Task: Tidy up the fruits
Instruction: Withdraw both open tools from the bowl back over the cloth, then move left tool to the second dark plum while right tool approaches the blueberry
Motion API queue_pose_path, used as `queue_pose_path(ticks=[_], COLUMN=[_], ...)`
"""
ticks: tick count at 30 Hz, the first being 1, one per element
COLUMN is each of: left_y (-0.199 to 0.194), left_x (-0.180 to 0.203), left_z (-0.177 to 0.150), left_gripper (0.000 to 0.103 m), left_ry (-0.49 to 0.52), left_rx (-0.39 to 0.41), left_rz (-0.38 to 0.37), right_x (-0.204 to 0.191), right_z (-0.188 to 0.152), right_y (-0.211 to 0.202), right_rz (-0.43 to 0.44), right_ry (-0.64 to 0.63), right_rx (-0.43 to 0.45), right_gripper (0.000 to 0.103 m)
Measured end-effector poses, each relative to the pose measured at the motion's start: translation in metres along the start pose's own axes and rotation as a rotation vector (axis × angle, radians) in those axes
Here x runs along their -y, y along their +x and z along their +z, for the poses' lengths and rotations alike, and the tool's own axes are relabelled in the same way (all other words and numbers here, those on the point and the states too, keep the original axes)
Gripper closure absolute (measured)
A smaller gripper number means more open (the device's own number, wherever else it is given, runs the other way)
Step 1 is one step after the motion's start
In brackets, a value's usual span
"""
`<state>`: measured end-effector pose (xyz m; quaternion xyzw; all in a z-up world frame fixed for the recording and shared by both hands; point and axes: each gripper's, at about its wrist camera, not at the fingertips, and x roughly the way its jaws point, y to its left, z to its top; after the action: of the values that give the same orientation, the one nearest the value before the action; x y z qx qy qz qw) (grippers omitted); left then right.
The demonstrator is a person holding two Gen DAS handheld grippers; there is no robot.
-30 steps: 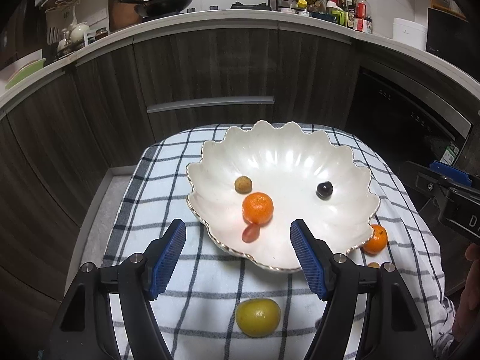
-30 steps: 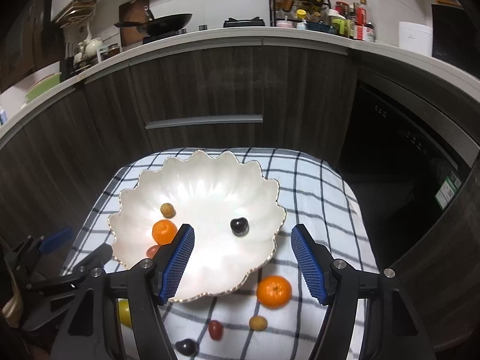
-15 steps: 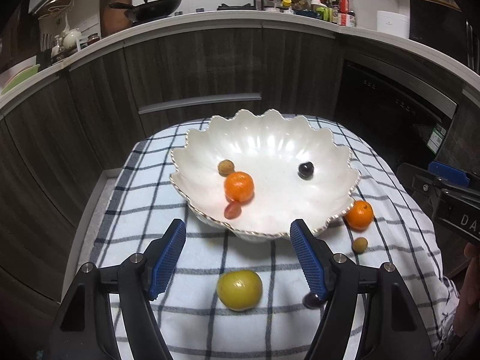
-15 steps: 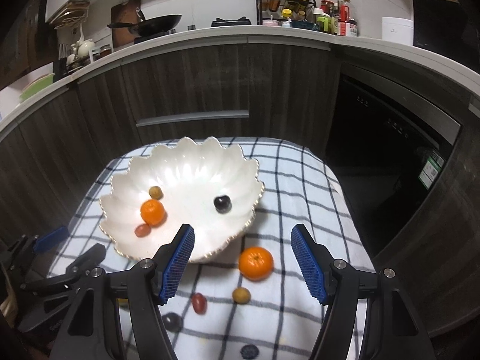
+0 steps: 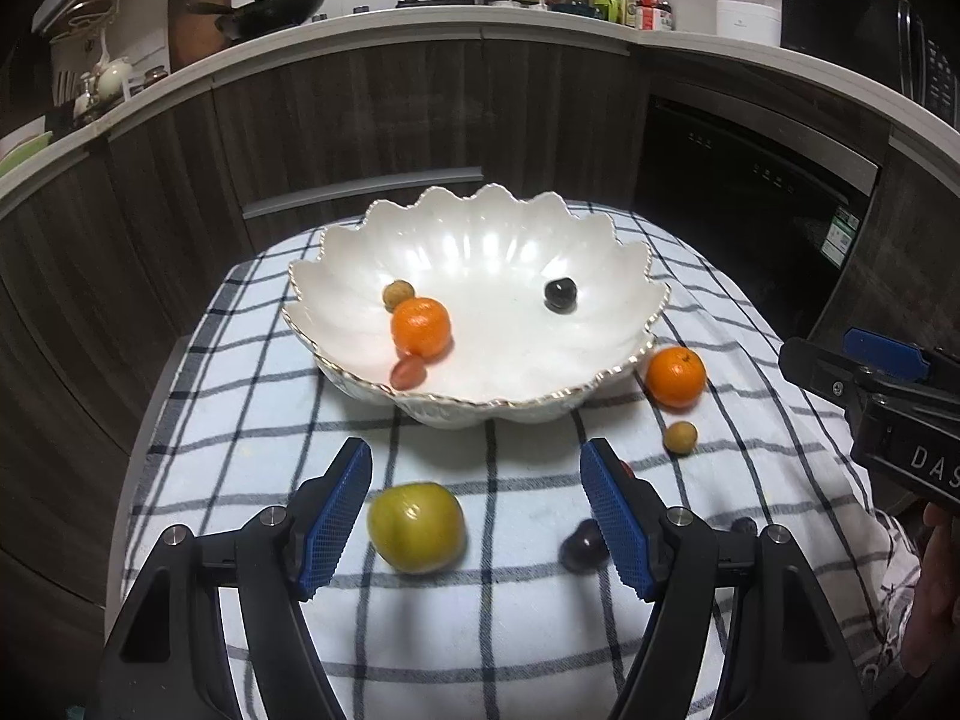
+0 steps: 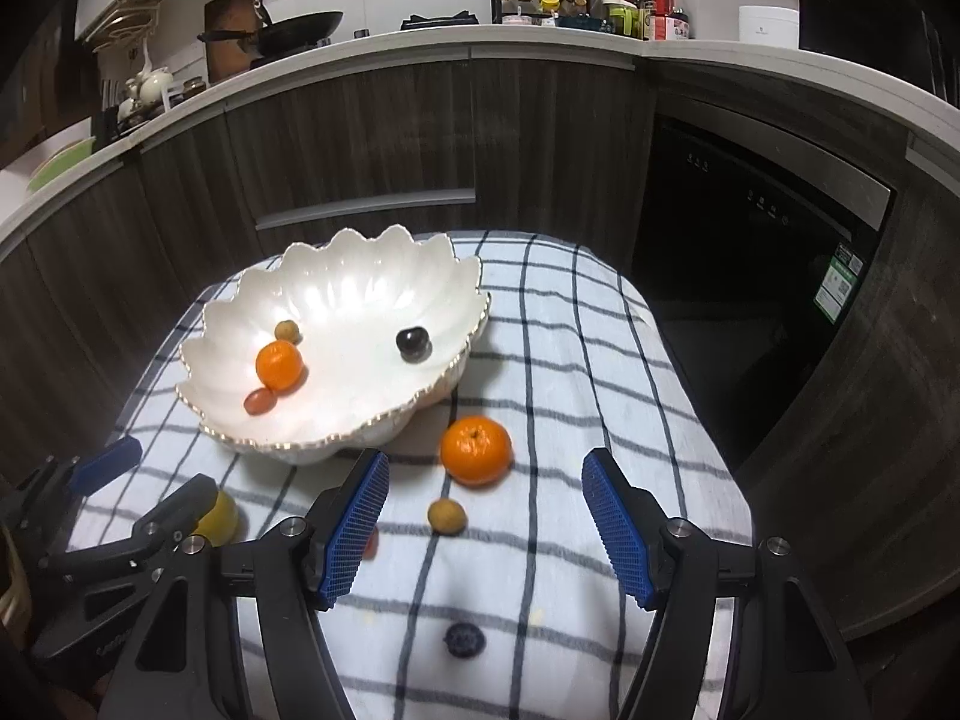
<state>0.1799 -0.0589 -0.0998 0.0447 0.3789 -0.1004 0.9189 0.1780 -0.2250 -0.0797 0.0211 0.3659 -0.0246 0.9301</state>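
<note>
A white scalloped bowl (image 5: 492, 240) (image 6: 354, 294) stands on a checked cloth and holds a tangerine (image 5: 420, 326), a small brown fruit (image 5: 398, 294), a red one (image 5: 408, 372) and a dark one (image 5: 560, 293). My left gripper (image 5: 477, 510) is open above the cloth, with a yellow-green fruit (image 5: 416, 527) lying between its blue pads. A dark grape (image 5: 581, 546) lies by its right finger. My right gripper (image 6: 485, 522) is open too, over a second tangerine (image 6: 476, 450) and a small brown fruit (image 6: 447, 516). A blueberry (image 6: 463, 639) lies nearer me.
The checked cloth (image 6: 570, 360) covers a small table whose edges drop off left and right. Dark cabinets (image 5: 360, 120) and a black oven (image 6: 750, 228) stand behind. The worktop above carries a wok (image 5: 276, 3) and bottles. A person's hand (image 5: 936, 588) holds the right gripper's body.
Both grippers have drawn back toward me and sunk lower. The bowl has receded in both views, and the loose fruit on the cloth has come in between the fingers. Jaw widths are unchanged.
</note>
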Motion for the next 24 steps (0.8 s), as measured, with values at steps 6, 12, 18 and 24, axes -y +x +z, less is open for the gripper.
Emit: queue_pose_path(ticks=[6,12,18,24], left_y=[-0.002,-0.003,-0.002,0.005], left_x=[0.013,0.020,0.028,0.034], left_z=[-0.015,-0.020,-0.027,-0.033], left_gripper=[0.032,0.032,0.031,0.031], left_ry=[0.045,0.075,0.130,0.152], left_rx=[-0.007,-0.004,0.012,0.002], left_rz=[-0.030,-0.047,-0.063,-0.096], right_x=[0.004,0.008,0.008,0.007], right_z=[-0.015,-0.028,-0.040,-0.049], right_y=[-0.008,-0.009,-0.007,-0.005], right_rz=[-0.016,-0.018,-0.013,-0.013], right_ry=[0.005,0.014,0.011,0.012], right_rx=[-0.004,-0.023,-0.043,-0.059], right_gripper=[0.035,0.035,0.035,0.035])
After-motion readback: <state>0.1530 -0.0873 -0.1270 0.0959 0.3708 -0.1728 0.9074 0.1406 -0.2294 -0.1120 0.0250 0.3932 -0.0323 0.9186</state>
